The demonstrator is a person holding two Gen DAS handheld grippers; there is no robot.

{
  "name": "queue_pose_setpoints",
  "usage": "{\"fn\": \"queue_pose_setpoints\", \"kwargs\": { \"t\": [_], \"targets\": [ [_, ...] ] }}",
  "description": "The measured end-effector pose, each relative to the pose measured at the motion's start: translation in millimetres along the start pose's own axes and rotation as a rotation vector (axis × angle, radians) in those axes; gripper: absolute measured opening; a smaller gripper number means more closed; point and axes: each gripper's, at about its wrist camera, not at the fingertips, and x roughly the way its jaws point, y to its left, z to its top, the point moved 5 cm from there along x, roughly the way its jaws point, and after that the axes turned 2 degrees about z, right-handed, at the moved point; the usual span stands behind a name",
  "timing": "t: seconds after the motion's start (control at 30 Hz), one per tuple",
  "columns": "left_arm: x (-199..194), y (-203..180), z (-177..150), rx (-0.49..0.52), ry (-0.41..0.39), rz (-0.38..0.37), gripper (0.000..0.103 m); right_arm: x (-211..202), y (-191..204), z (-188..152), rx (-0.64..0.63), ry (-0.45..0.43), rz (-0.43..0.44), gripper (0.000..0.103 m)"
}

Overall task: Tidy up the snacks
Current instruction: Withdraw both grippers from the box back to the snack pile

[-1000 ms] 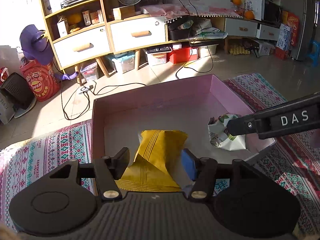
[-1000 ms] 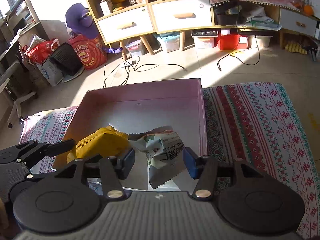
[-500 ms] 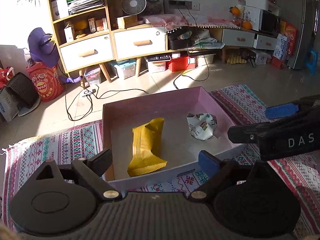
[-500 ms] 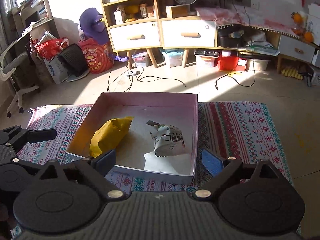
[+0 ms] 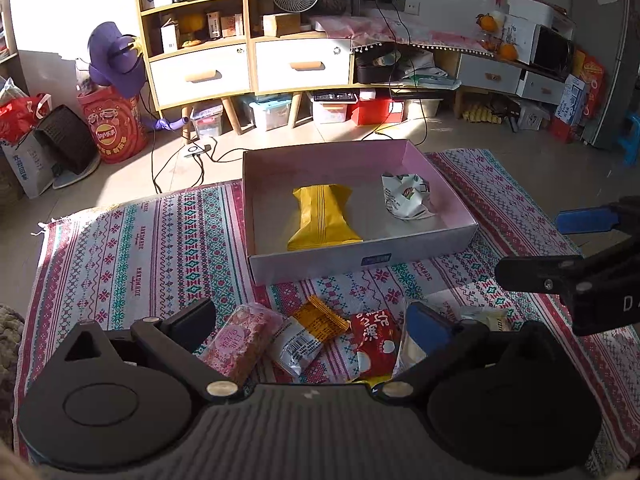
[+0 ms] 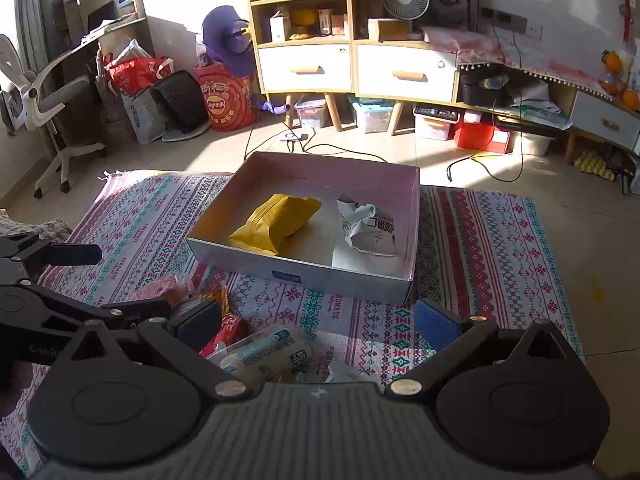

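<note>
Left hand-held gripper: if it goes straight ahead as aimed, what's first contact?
Probably the loose snack pile on the rug: the silver-and-orange foil packet sits between the open left hand-held gripper's fingers, well before the pink cardboard box. Depth is uncertain.

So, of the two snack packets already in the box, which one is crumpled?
The white printed packet, on the right side of the box. The yellow packet beside it lies flat and smooth.
</note>
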Motion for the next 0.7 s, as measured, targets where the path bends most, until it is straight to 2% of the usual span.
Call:
{"fn": "queue_pose_setpoints", "kwargs": {
  "t": [0.1, 0.23, 0.43, 0.6, 0.7],
  "targets": [
    [-5.4, 6.0, -13.3, 0.006, 0.001, 0.007, 0.103, -2.4, 5.9, -13.4, -0.012, 0.016, 0.034, 0.102],
    [-11.2, 13.6, -30.2, 0.004, 0.029, 0.013, 0.103, -4.3, 15.3, -31.7, -0.066, 0.051, 0.037, 0.102],
    [-12.8, 16.0, -58.0, -0.023, 0.131, -0.008, 0.103, -1.7, 30.4, -59.1, -0.116, 0.142, 0.082, 0.102],
    [-12.9, 11.9, -82.6, 0.010, 0.214, -0.029, 0.103, 0.5, 37.6, -82.1, -0.125, 0.226, 0.083, 0.102],
    [-10.3, 13.9, -92.1, -0.011, 0.255, -0.038, 0.103, 3.1, 42.0, -93.3, -0.136, 0.271, 0.084, 0.102]
  ]
}}
